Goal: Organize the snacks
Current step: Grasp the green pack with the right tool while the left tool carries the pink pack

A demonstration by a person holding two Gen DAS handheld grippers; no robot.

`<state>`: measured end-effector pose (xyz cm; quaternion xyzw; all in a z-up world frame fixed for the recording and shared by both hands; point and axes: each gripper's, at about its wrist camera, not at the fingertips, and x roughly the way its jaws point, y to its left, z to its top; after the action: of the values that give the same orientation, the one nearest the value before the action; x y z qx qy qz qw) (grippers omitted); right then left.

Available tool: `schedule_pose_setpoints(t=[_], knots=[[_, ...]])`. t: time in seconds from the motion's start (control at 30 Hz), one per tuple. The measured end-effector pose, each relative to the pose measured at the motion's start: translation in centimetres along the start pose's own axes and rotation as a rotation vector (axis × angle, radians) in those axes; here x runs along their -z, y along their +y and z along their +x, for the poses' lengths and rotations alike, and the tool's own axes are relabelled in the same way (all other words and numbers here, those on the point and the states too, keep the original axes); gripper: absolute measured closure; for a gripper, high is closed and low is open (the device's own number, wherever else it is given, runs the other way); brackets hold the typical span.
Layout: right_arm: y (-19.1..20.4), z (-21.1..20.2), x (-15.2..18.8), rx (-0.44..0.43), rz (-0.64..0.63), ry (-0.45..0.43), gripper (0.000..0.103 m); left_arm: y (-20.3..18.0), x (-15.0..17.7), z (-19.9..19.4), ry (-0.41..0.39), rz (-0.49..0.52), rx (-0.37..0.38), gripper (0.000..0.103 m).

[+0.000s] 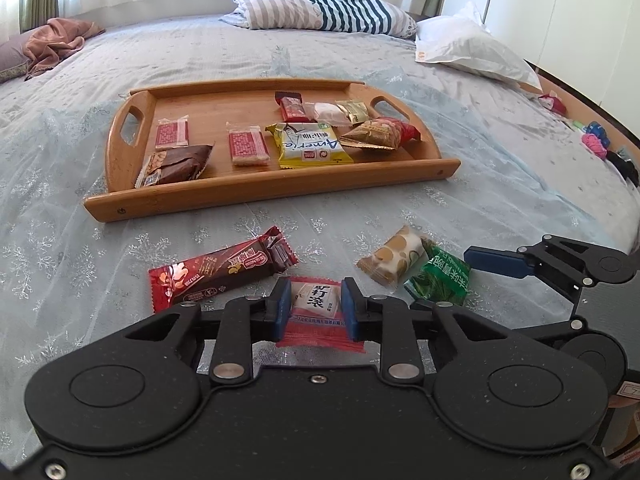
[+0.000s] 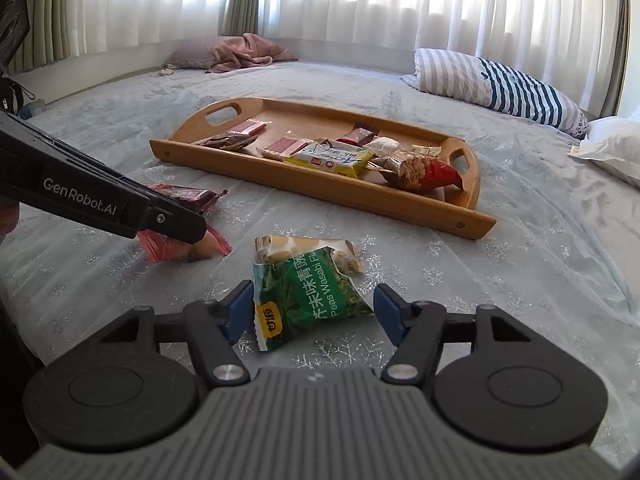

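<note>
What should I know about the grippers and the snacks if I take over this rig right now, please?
Left gripper: shut on the pink packet, which lies on the bed.
Right gripper: open around the green pea packet; the right pad stands clear of it.
Done: several snacks already lie in the wooden tray.
Left on the bedspread: the pink packet, the green pea packet, the beige packet touching it, and the long red bar.
Next, probably: lift the pink packet to the tray, then close on the green one.
</note>
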<state>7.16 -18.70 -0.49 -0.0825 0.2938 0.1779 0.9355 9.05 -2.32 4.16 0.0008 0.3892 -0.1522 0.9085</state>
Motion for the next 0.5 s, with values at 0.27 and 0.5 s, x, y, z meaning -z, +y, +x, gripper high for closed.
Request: schedule_pose_setpoints(t=[0.27, 0.5], knots=[[1.4, -0.3, 0.2, 0.026, -0.068, -0.011, 0.038, -0.4, 0.8, 1.7, 0.048, 0.037, 0.005, 0.072], [1.4, -0.7, -0.2, 0.036, -0.031, -0.027, 0.039, -0.6, 0.4, 0.8, 0.012, 0.04, 0.009, 0.075]])
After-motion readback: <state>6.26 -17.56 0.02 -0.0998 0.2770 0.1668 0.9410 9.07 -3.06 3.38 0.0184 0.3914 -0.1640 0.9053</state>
